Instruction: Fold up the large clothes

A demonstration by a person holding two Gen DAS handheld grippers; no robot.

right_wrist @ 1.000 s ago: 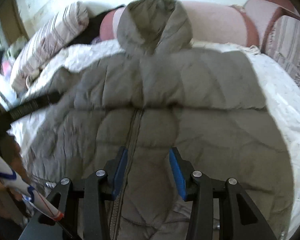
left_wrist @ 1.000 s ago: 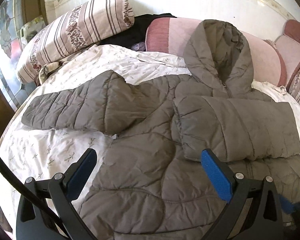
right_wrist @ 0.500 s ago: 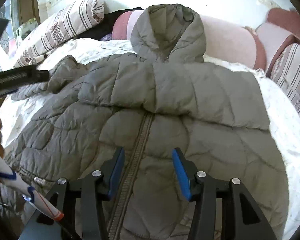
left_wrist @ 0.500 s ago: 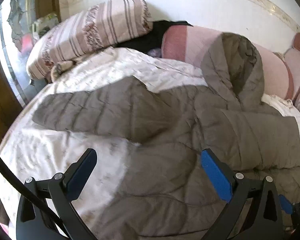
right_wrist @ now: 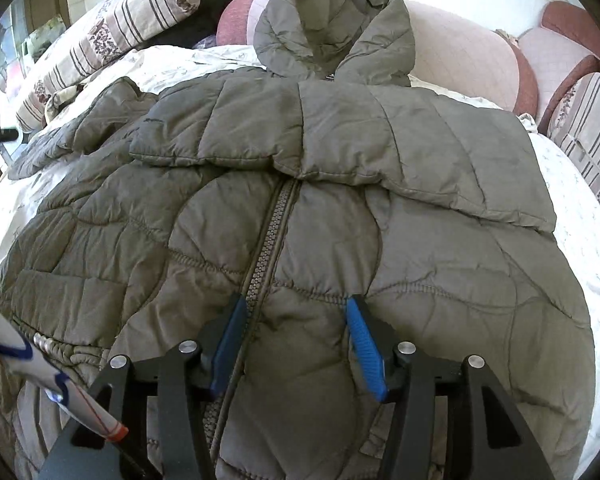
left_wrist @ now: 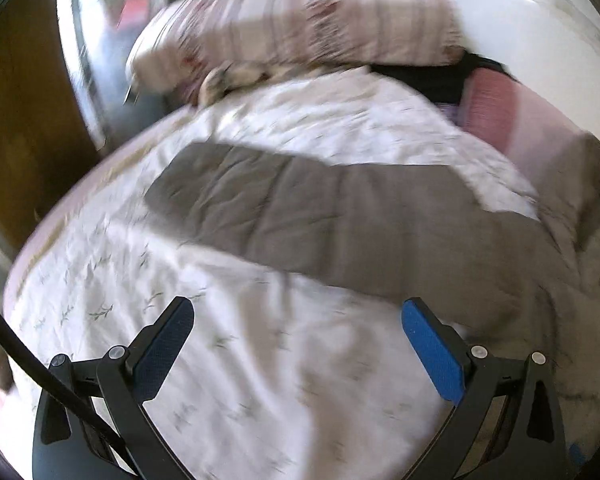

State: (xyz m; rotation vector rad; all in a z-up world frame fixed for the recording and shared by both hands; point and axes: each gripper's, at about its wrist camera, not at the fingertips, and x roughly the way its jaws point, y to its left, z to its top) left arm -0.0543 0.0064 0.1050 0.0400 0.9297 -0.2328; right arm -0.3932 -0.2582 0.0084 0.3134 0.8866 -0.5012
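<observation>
A grey-brown quilted hooded jacket lies front up on the bed, zipper down the middle. Its right sleeve is folded across the chest. Its left sleeve lies stretched out flat on the sheet. My left gripper is open and empty, hovering over the sheet just in front of that sleeve; this view is blurred. My right gripper is open and empty, low over the jacket's lower front beside the zipper.
The bed has a white leaf-print sheet. A striped pillow lies at the back left, pink cushions along the back and a striped cushion at the right. A wooden edge stands left of the bed.
My left gripper has swung left, from over the jacket body to the outstretched left sleeve. My right gripper has moved closer and lower over the jacket front. Both stay open.
</observation>
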